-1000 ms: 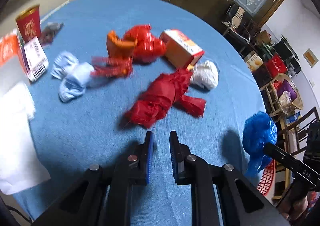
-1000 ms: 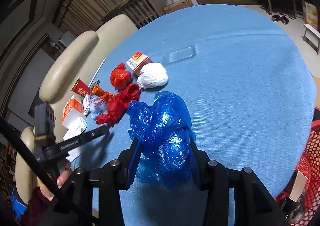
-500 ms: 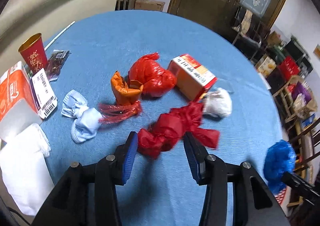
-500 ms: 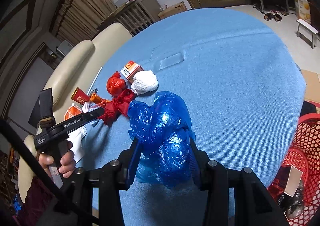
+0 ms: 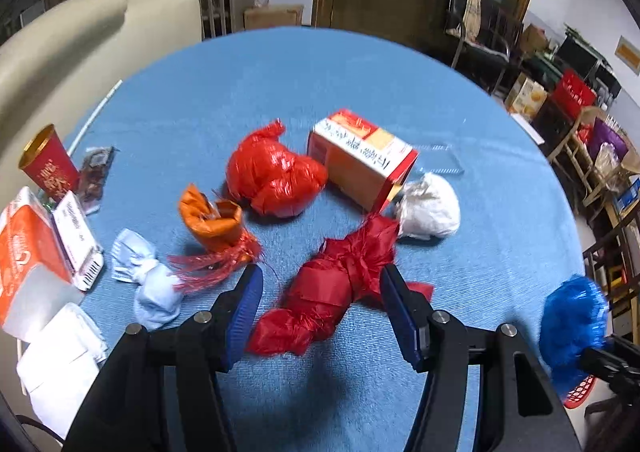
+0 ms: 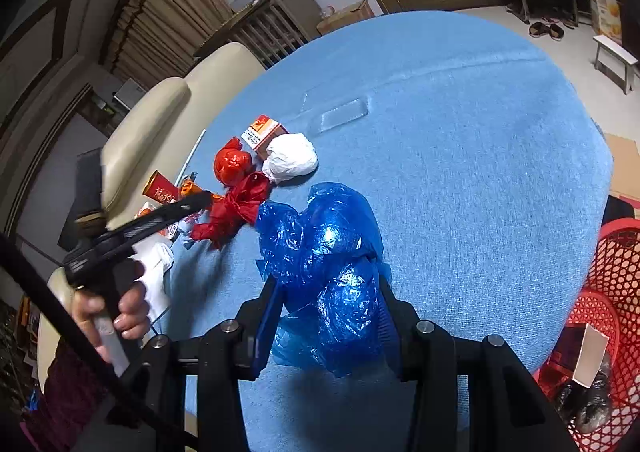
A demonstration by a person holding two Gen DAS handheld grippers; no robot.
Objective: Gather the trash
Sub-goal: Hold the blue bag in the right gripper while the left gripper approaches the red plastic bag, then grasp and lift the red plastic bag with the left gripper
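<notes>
My left gripper (image 5: 322, 312) is open, its jaws on either side of a long knotted red plastic bag (image 5: 332, 288) lying on the round blue table (image 5: 360, 84). My right gripper (image 6: 328, 316) is shut on a crumpled blue plastic bag (image 6: 324, 252), held above the table's near edge; the bag also shows in the left wrist view (image 5: 572, 324). More trash lies beyond: a round red bag (image 5: 272, 176), an orange-and-white carton (image 5: 360, 156), a white wad (image 5: 430, 208), an orange wrapper (image 5: 212, 218) and pale blue wads (image 5: 148, 280).
A red mesh basket (image 6: 612, 312) with some trash stands on the floor right of the table. A red cup (image 5: 48, 164), tissue packs (image 5: 36, 252) and white tissues (image 5: 60, 356) sit at the table's left edge. A cream sofa (image 5: 80, 36) lies behind.
My left gripper has opened wide and moved forward, so its jaws now flank the long red bag. My right gripper keeps hold of the blue bag and has shifted towards the basket.
</notes>
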